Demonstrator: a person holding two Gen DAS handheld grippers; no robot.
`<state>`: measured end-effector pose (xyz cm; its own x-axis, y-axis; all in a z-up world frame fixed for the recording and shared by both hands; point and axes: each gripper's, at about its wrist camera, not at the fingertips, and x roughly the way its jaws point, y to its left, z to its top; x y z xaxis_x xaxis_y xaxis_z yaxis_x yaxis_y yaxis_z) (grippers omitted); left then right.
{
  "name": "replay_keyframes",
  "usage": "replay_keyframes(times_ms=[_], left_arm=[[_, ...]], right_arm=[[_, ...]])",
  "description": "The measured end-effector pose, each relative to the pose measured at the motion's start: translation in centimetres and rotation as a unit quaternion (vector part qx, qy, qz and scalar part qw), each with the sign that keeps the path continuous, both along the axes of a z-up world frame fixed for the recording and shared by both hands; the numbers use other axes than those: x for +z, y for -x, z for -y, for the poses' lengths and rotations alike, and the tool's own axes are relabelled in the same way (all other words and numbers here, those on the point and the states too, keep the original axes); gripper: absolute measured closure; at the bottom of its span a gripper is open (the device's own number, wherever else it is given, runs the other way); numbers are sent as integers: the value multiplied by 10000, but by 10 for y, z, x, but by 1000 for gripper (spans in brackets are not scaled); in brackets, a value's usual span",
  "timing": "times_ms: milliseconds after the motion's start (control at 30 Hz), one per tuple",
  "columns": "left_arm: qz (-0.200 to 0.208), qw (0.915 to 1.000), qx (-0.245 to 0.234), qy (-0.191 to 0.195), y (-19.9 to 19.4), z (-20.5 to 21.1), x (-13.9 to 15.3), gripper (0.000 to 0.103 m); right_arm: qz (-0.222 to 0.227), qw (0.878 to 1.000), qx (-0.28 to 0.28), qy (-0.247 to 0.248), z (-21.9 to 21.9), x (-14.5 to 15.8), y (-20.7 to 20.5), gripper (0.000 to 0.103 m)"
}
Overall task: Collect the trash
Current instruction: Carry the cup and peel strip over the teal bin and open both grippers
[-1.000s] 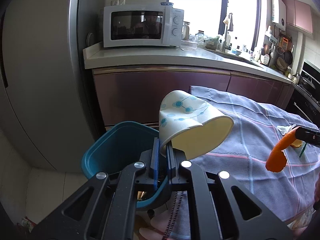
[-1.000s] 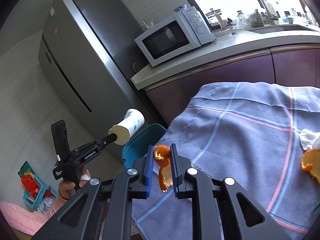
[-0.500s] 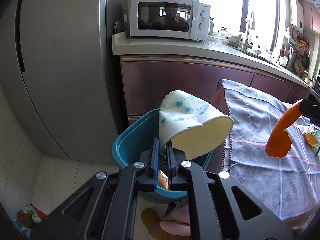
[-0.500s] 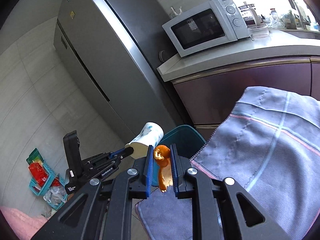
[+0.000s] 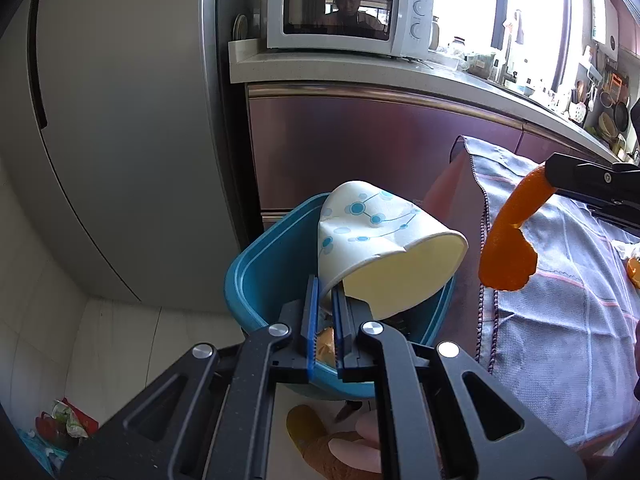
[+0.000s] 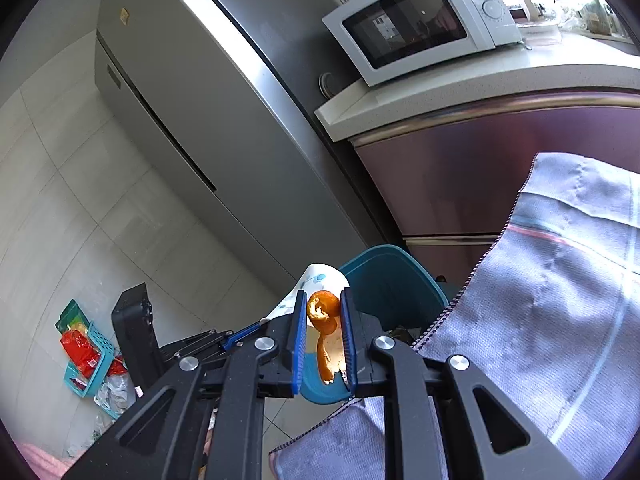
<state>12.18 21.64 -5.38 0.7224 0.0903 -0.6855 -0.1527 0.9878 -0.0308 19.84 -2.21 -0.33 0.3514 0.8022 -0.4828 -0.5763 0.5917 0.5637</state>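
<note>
My left gripper (image 5: pixel 325 290) is shut on the rim of a crushed white paper cup (image 5: pixel 384 240) with blue dots, held over the teal bin (image 5: pixel 256 280) on the floor. In the right wrist view my right gripper (image 6: pixel 323 300) is shut on a curled orange peel (image 6: pixel 324 320), just above the near rim of the same bin (image 6: pixel 388 280). The cup (image 6: pixel 316 280) shows behind its left finger. From the left wrist view the peel (image 5: pixel 510 240) hangs from the right gripper (image 5: pixel 550 178), to the right of the cup.
A grey-blue checked cloth (image 6: pixel 560 300) covers the table right of the bin. Behind stand a steel fridge (image 5: pixel 120 120), purple cabinets (image 5: pixel 360 152) and a white microwave (image 5: pixel 344 12). A small basket of packets (image 6: pixel 86 352) sits on the tiled floor. Slippered feet (image 5: pixel 336 448) are below.
Both grippers have swung left off the table toward the bin. The cup now hangs over the bin's opening, and the peel has come close to its rim. Neither grip changed.
</note>
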Motion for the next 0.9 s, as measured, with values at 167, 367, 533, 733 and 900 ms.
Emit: replay_keyframes(times_ms=[167, 367, 533, 733, 900], left_arm=[[-135, 9999, 45, -1, -12, 0, -11, 96], [-314, 9994, 124, -30, -26, 0, -26, 96], [-464, 9988, 170, -68, -39, 1, -40, 96], [-650, 9976, 223, -70, -57, 5, -56, 96], [-792, 9966, 239, -33, -71, 9, -70, 95]], right_arm=[[-108, 9999, 30, 122, -17, -12, -12, 88], [-211, 9993, -2, 299, -30, -27, -24, 88], [-356, 9984, -47, 435, -40, -41, -34, 88], [-516, 9969, -111, 581, -52, -53, -47, 86], [-603, 9959, -148, 653, -59, -60, -53, 81]])
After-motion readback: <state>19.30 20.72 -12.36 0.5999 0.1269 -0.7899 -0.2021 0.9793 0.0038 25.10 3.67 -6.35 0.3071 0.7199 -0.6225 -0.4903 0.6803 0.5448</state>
